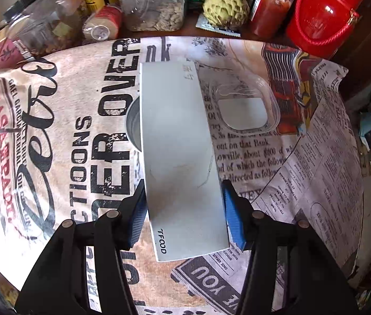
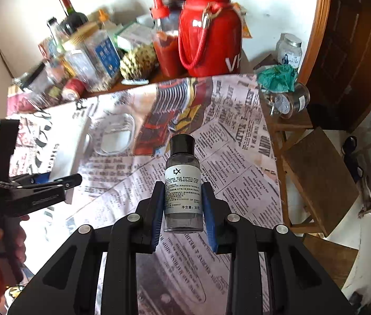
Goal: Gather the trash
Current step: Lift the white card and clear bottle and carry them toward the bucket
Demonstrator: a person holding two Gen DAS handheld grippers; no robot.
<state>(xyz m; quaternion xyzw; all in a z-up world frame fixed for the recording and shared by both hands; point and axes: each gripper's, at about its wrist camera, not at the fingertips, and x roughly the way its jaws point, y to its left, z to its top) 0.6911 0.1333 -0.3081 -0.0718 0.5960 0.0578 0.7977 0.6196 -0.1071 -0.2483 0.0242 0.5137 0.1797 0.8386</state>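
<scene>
Above the cloth (image 1: 54, 131), left tongs (image 1: 184, 210) clamp a box (image 1: 177, 144) — right tongs (image 2: 183, 204) a bottle (image 2: 183, 181).

Red flask (image 2: 209, 26), sauce bottle (image 1: 270, 5), newsprint tablecloth (image 1: 277, 157).

A newsprint cloth (image 1: 277, 157) covers the table (image 2: 285, 120). On the cloth lies a clear tray (image 1: 245, 105). Behind the tray, past the cloth's edge, stand a red flask (image 1: 324, 15), sauce bottle (image 1: 269, 5) and jars (image 1: 154, 0).
</scene>
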